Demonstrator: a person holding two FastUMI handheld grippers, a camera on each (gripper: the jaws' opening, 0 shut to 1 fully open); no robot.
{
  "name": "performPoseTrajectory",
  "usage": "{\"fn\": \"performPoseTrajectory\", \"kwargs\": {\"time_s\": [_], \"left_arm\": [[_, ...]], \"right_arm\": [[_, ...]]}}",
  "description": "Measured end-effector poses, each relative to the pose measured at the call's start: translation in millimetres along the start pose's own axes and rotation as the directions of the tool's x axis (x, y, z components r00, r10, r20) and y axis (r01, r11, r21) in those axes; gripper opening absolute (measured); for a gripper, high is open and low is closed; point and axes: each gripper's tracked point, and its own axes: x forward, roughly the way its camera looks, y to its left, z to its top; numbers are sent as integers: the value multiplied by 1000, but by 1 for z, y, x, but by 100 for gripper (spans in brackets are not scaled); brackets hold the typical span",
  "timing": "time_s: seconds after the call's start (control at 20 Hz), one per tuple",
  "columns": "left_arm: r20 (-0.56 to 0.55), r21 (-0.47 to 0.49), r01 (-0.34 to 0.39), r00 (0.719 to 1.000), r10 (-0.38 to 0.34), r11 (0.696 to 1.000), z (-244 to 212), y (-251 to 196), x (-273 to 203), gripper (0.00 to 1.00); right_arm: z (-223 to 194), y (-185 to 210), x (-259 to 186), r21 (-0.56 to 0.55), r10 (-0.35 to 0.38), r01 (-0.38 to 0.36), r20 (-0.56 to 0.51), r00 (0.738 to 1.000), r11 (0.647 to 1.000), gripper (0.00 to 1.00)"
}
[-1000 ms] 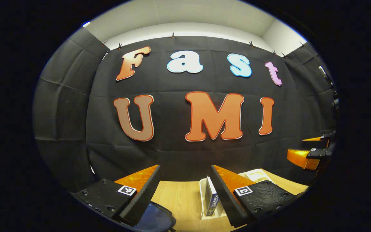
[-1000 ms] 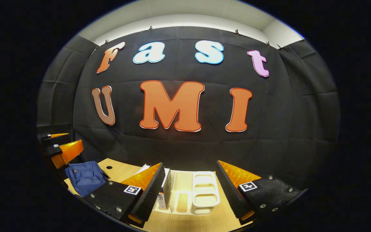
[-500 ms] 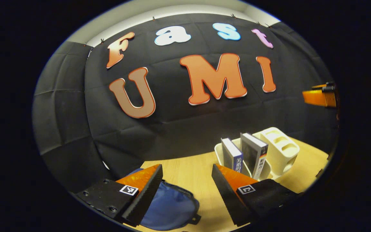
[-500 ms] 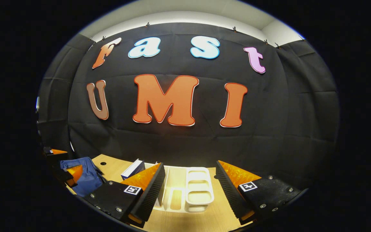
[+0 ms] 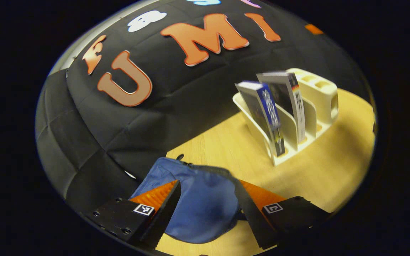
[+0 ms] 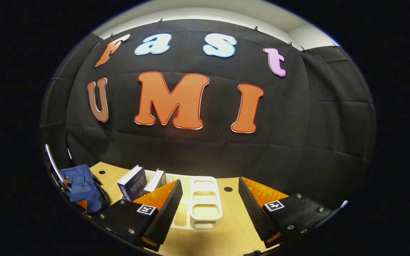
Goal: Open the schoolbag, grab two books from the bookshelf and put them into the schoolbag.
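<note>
Wooden table [image 5: 333, 167] across the lower right of the left gripper view, and along the bottom of the right gripper view [image 6: 222, 234]. Blue bag [image 5: 205, 202] lying flat at bottom centre of the left gripper view, zipped as far as visible; same bag [image 6: 82, 188] at far lower left of the right gripper view. White shelf [image 5: 319, 96] right of centre, upper half, in the left gripper view; at bottom centre [image 6: 205, 202] in the right gripper view. Two books [image 5: 267, 113] leaning upright in its slots; likewise [image 6: 133, 186] left of centre. Left gripper [image 5: 206, 209] spread wide above the bag, gripping nothing. Right gripper [image 6: 210, 213] also spread, released, framing the shelf.
</note>
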Motion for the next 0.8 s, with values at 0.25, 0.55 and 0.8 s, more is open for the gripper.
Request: {"fn": "performPoseTrajectory", "kwargs": {"time_s": [0.25, 0.55, 0.8], "left_arm": [[-103, 98, 17, 995, -7, 995, -53, -32, 24, 97], [-195, 184, 0, 980, 37, 983, -87, -34, 40, 96], [-233, 215, 7, 971, 44, 977, -99, -32, 49, 95]], "right_arm": [[-19, -1, -2, -21, -10, 8, -60, 998, 1000, 94], [-19, 5, -4, -60, -5, 0, -74, 997, 998, 94], [-17, 10, -3, -64, 1, -5, -70, 998, 998, 94]]}}
